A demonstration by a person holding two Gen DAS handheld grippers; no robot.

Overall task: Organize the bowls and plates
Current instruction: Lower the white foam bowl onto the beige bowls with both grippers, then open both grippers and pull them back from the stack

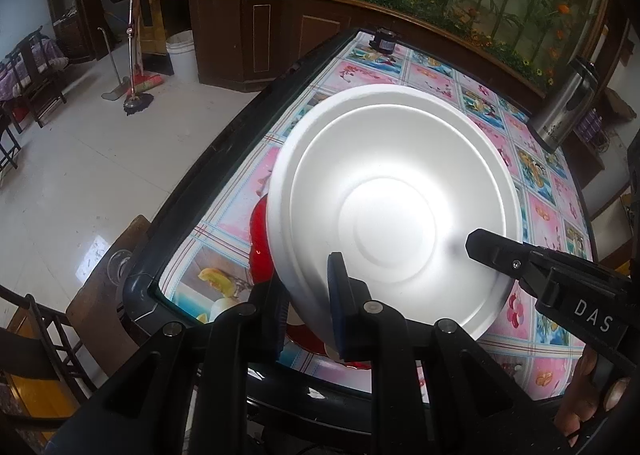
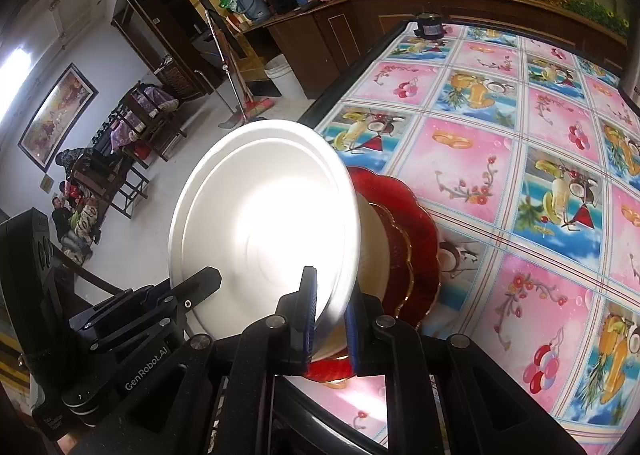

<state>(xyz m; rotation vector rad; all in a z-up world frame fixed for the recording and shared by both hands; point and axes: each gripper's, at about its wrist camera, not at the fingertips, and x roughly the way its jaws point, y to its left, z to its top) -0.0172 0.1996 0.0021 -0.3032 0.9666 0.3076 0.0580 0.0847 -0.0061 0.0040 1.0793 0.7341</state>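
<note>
Both tools carry 1 white bowl (image 1: pixel 394 211) together, tilted, just above the red plate (image 2: pixel 416 239) at the near edge of the table (image 2: pixel 500 143).

Left tool (image 1: pixel 310 311): jaws pressed together on the bowl's near rim, 1 pad inside, 1 outside. Right tool (image 2: pixel 332 319): same pinch on the rim from the other side. Each tool shows in the other's view, clamped on the opposite rim.

A cream dish (image 2: pixel 370 239) sits on the red plate, directly behind the bowl in the right wrist view.

Step, as judged: stacking, with the bowl being brought onto the plate pile.

Next move calls for: levelling the bowl, centring it over the cream dish, lowering both tools evenly, then spreading both jaws. Uneven release may tip it.
</note>
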